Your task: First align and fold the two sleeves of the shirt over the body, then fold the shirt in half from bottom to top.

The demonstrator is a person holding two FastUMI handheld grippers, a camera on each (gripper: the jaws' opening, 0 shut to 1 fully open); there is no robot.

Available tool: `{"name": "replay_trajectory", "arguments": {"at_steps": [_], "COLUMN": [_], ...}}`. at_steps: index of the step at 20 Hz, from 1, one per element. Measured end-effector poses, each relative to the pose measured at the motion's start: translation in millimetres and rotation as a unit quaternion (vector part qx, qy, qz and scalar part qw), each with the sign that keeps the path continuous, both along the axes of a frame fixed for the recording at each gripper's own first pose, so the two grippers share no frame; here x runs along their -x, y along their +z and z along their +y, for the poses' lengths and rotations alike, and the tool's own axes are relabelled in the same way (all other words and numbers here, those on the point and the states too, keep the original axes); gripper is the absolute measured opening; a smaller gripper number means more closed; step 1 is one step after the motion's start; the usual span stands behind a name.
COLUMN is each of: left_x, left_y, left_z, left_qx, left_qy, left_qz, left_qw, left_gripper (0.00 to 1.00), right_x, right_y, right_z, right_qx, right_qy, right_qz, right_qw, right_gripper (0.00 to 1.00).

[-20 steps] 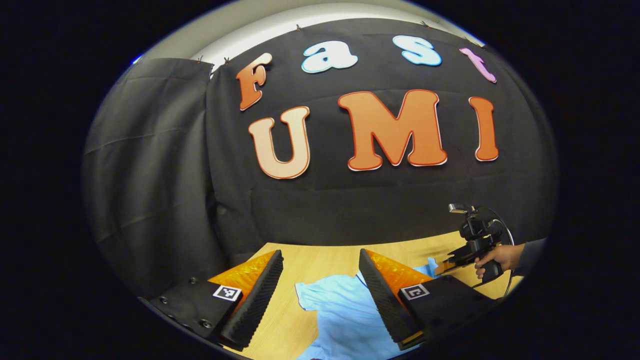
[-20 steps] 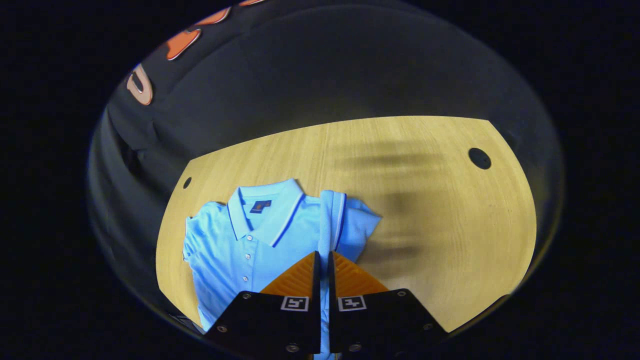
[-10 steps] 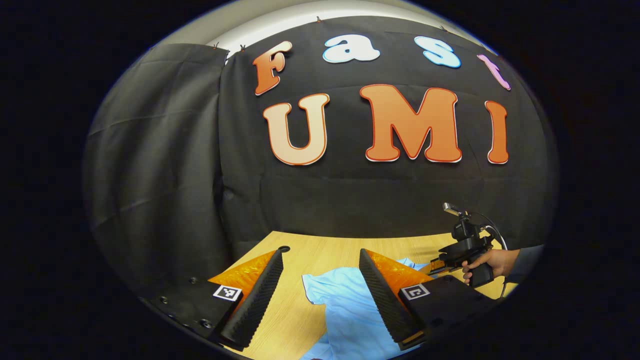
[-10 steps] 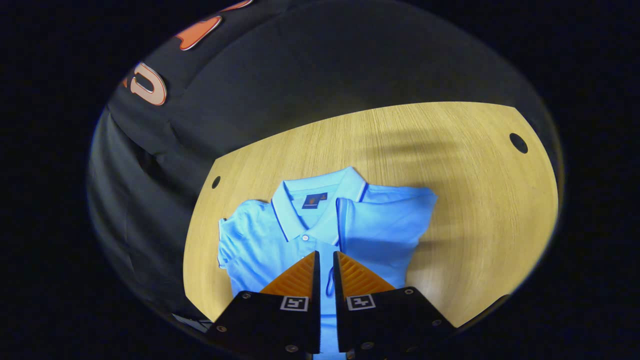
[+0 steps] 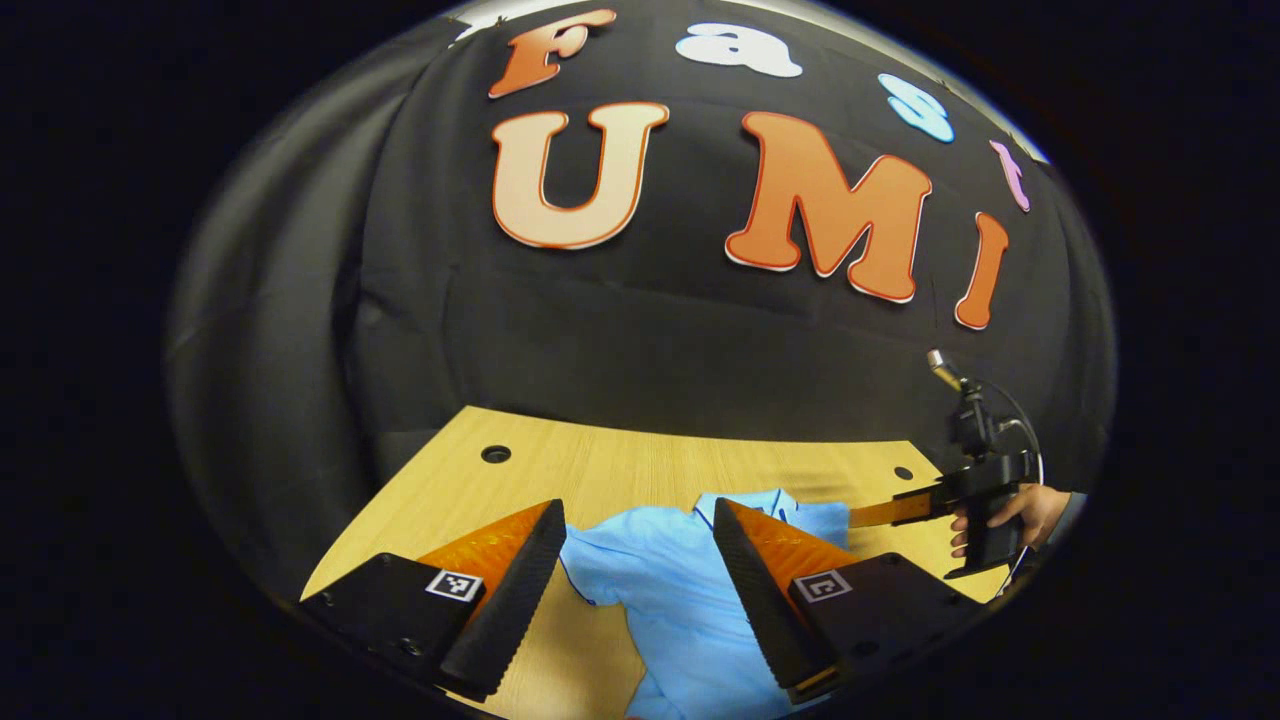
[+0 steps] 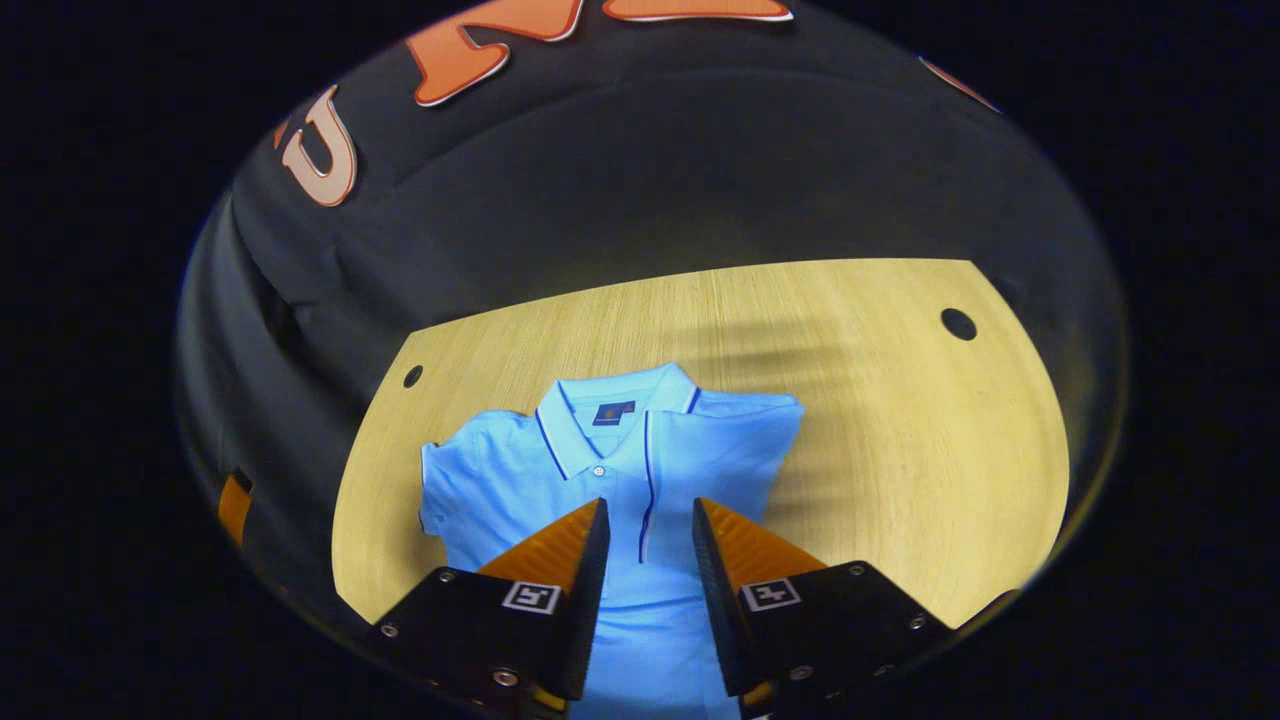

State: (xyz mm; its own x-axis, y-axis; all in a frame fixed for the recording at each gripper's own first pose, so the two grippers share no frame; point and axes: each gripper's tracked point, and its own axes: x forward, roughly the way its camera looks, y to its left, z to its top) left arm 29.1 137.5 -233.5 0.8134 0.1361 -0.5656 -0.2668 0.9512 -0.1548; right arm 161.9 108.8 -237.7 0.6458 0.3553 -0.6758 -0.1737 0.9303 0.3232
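- on the wooden table (image 6: 900, 420), a light blue polo shirt (image 6: 610, 470) is seen lying face up, its collar (image 6: 615, 405) turned toward the booth's back wall and its body running down toward the right gripper (image 6: 648, 520).
- beside the collar, on its right in the right gripper view, one sleeve is already laid over the chest, its dark-piped edge running down near the placket; on the collar's other side the left sleeve (image 6: 450, 480) is not yet folded and spreads out on the wood.
- the right gripper is held above the shirt body below the collar, its jaws parted by a narrow gap; nothing is gripped between them.
- the left gripper (image 5: 635, 520) is held wide open near the unfolded sleeve, which shows between its fingers (image 5: 520, 580); nothing is held, and whether cloth is touched cannot be told.
- in the left gripper view, beyond the collar, the right gripper's handle is held in a hand (image 5: 1010, 510).
- the shirt is judged light, soft and limp: it would sag and wrinkle when lifted, and a thin knit layer could slip from a shallow pinch.
- the firmest hold away from the collar is judged to be the sleeve's piped hem, where the cloth is doubled.
- for the later bottom-to-top fold, the hem corners farthest from the collar would be taken, one per gripper.
- a single layer should be pinched, lest the body be dragged along.
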Motion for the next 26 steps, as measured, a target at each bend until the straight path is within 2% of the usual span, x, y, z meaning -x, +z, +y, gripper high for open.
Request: {"name": "replay_trajectory", "arguments": {"at_steps": [3,4,5,6,9,12,13,14,16,19,20,21,22,24,26], "left_x": [-16.6,-20.8,-25.2,-29.3,-31.6,-37.4,-38.3,-41.4,-40.7,-35.5,-33.5,-31.3,-30.4,-28.8,-29.5], "left_y": [-38.5,-51.2,-62.7,-74.1,-119.7,-148.0,-160.0,-168.8,-191.3,-222.9,-231.8,-239.9,-246.9,-254.0,-261.3], "left_z": [4.2,6.0,9.0,11.7,18.7,24.5,28.3,32.4,35.5,37.9,40.1,41.2,42.0,41.3,41.4], "left_qx": [0.037,0.047,0.053,0.058,0.075,0.116,0.118,0.119,0.113,0.106,0.100,0.094,0.088,0.081,0.071], "left_qy": [-0.029,-0.034,-0.039,-0.043,-0.049,-0.036,-0.030,-0.024,-0.021,-0.015,-0.010,-0.006,-0.002,0.001,0.001], "left_qz": [0.041,0.058,0.074,0.093,0.163,0.217,0.236,0.249,0.289,0.343,0.357,0.369,0.380,0.394,0.406], "left_qw": [0.998,0.997,0.995,0.993,0.982,0.969,0.964,0.961,0.950,0.933,0.928,0.925,0.921,0.915,0.911], "left_gripper": [0.97,0.99,0.99,0.97,0.98,0.99,0.94,0.97,0.94,1.00,0.99,0.89,0.94,0.92,0.96], "right_x": [17.7,24.5,31.2,38.0,57.8,75.6,80.1,85.5,94.5,106.0,110.0,113.0,115.2,119.5,122.0], "right_y": [9.7,10.0,11.4,12.5,14.7,10.7,9.9,9.2,6.0,2.4,2.6,3.1,3.4,3.4,4.1], "right_z": [-14.3,-19.6,-25.9,-29.4,-42.5,-58.9,-63.1,-67.7,-74.2,-85.1,-89.7,-94.5,-97.4,-101.8,-105.3], "right_qx": [0.002,0.007,0.013,0.016,0.015,0.018,0.019,0.019,0.022,0.034,0.039,0.043,0.044,0.042,0.040], "right_qy": [-0.028,-0.036,-0.046,-0.053,-0.085,-0.120,-0.128,-0.137,-0.148,-0.150,-0.151,-0.152,-0.154,-0.157,-0.159], "right_qz": [-0.011,-0.016,-0.021,-0.025,-0.035,-0.041,-0.041,-0.041,-0.037,-0.032,-0.031,-0.031,-0.031,-0.029,-0.030], "right_qw": [1.000,0.999,0.999,0.998,0.996,0.992,0.991,0.990,0.988,0.988,0.987,0.987,0.987,0.986,0.986], "right_gripper": [0.63,0.63,0.72,0.77,0.84,0.85,0.85,0.85,0.85,0.85,0.85,0.85,0.85,0.85,0.85]}}
